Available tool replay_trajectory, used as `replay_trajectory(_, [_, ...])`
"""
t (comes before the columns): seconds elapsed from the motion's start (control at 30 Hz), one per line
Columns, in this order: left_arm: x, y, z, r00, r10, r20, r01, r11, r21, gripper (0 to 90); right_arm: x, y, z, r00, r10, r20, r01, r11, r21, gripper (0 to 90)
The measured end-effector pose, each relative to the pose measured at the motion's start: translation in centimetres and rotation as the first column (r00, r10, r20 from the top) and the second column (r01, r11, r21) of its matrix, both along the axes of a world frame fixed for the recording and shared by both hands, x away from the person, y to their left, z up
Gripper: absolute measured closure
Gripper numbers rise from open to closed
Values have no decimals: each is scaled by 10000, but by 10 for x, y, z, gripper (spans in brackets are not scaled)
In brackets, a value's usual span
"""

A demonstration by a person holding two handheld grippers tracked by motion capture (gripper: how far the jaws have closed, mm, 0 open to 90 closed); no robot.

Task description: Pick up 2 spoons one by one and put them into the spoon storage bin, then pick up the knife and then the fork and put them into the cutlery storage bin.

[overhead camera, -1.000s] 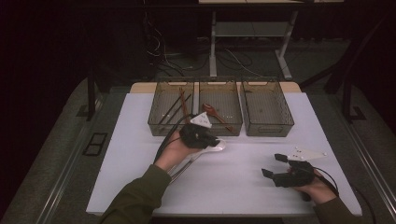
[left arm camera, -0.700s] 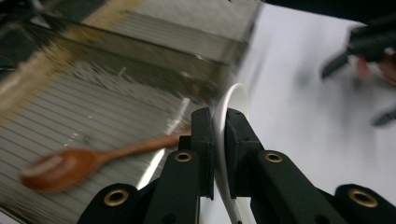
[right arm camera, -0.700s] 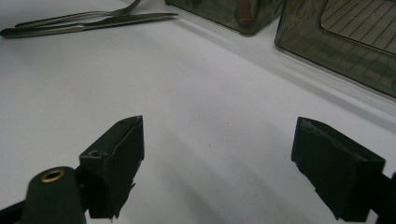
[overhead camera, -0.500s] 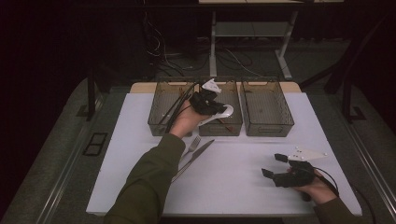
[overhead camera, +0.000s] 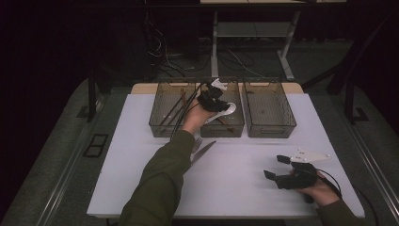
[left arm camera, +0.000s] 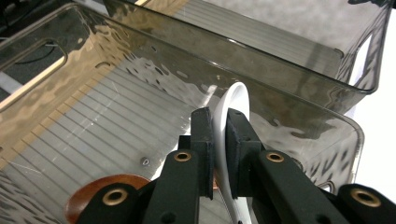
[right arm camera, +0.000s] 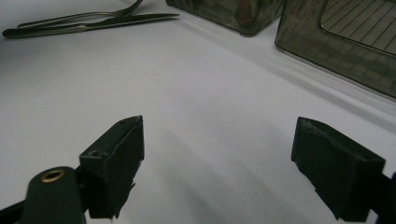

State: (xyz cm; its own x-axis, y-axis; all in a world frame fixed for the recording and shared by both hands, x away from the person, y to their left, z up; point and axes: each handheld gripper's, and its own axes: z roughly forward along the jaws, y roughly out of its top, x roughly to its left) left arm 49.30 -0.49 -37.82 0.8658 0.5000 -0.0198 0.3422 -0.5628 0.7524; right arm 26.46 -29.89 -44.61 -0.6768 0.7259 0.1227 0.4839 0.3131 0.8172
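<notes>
Left tool (left arm camera: 219, 140) jaws have just been easing apart, pads against white plastic spoon (left arm camera: 232, 105) over middle smoked clear bin (left arm camera: 299, 116) — handle hidden behind jaws. Right tool (right arm camera: 217, 163) wide apart over white table (right arm camera: 210, 93) — no readable labels.

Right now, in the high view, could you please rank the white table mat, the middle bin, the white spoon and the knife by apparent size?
1. White table mat, by far the largest.
2. Middle bin.
3. Knife and white spoon: unsure, since the arm covers part of the knife and the left gripper covers part of the spoon.
</notes>
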Motion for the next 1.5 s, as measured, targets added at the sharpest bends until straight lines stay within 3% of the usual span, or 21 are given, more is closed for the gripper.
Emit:
replay_trajectory(0.27, [-11, 4, 6, 9999, 1, -138, -9, 9981, -616, 620, 0, 0, 0, 10000, 1, -3, -1, 10000, -4, 167])
replay_trajectory(0.6, [-41, 22, 18, 9999, 156, 63, -152, 9979, -635, 482, 0, 1, 0, 10000, 24, -2, -24, 10000, -41, 167])
replay_trajectory(0.87, [-77, 55, 17, 9990, 433, 133, -426, 9979, -486, 455, 0, 0, 0, 10000, 65, 45, -65, 9999, -103, 167])
replay_trajectory(0.93, [-87, 64, 14, 9982, 587, 77, -582, 9965, -592, 456, 0, 1, 0, 10000, 41, 45, -40, 9999, -102, 167])
replay_trajectory(1.0, [-96, 74, 11, 9981, 612, 73, -609, 9976, -326, 456, 0, 1, 1, 10000, 34, 50, -34, 9999, -100, 167])
replay_trajectory(1.07, [-106, 82, 6, 9965, 833, 12, -832, 9956, -433, 461, 0, 0, 1, 10000, 29, 73, -28, 9999, -108, 167])
replay_trajectory(1.13, [-115, 90, 0, 9945, 1035, 158, -1032, 9945, -165, 474, 0, 0, 1, 10000, 16, 73, -15, 10000, -96, 166])
replay_trajectory(1.27, [-130, 108, -14, 9904, 1370, 175, -1369, 9906, -77, 526, 0, 1, 1, 10000, 13, 79, -12, 9999, -111, 167])
replay_trajectory(1.5, [-150, 132, -42, 9825, 1815, -412, -1804, 9832, 289, 619, 0, 0, 0, 10000, -19, 27, 19, 9999, -102, 167])
